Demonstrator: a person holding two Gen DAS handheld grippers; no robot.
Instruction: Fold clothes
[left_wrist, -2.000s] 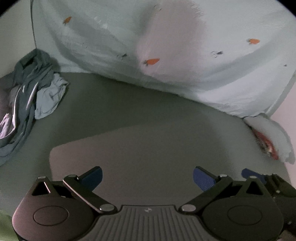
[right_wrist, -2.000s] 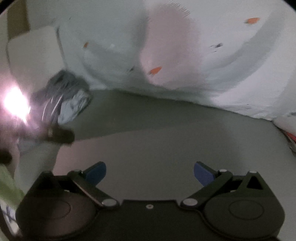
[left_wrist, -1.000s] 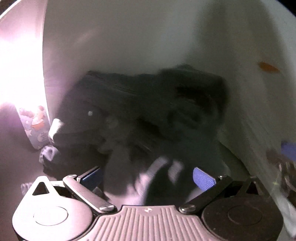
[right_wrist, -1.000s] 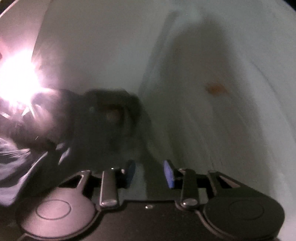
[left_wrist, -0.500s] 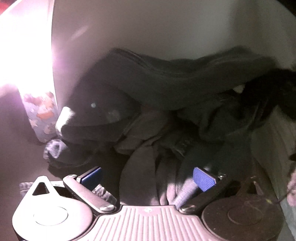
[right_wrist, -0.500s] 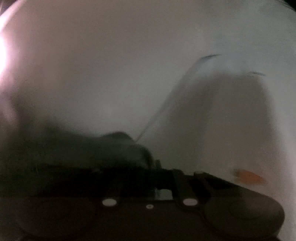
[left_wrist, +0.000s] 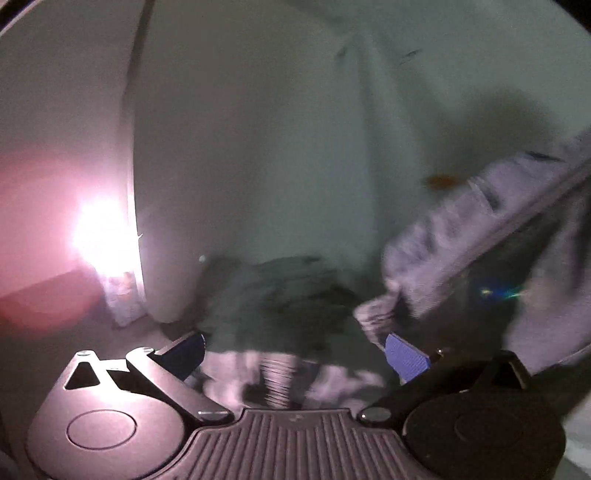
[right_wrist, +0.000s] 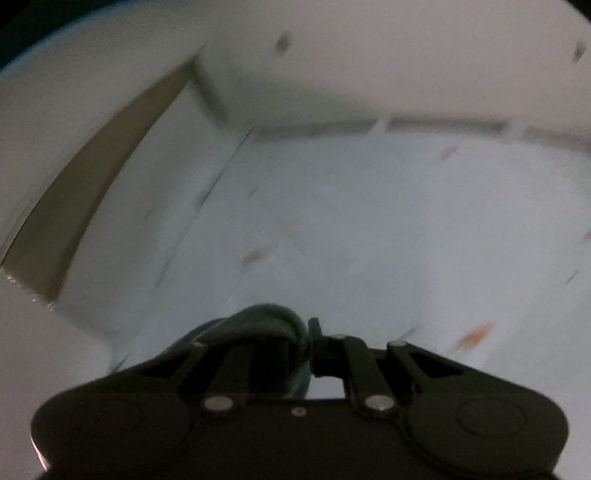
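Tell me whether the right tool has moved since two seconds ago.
Yes. The right tool swung left to the clothes pile, shut on a dark garment, and now lifts it before the pale sheet.

Dark teal garment (right_wrist: 258, 325) bunched in right claw (right_wrist: 308, 345).

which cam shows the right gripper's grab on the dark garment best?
Right wrist: the right gripper has its jaws closed on the dark teal garment, bunched at the tips. Left wrist shows only blurred grey cloth at right; the grip itself isn't visible.
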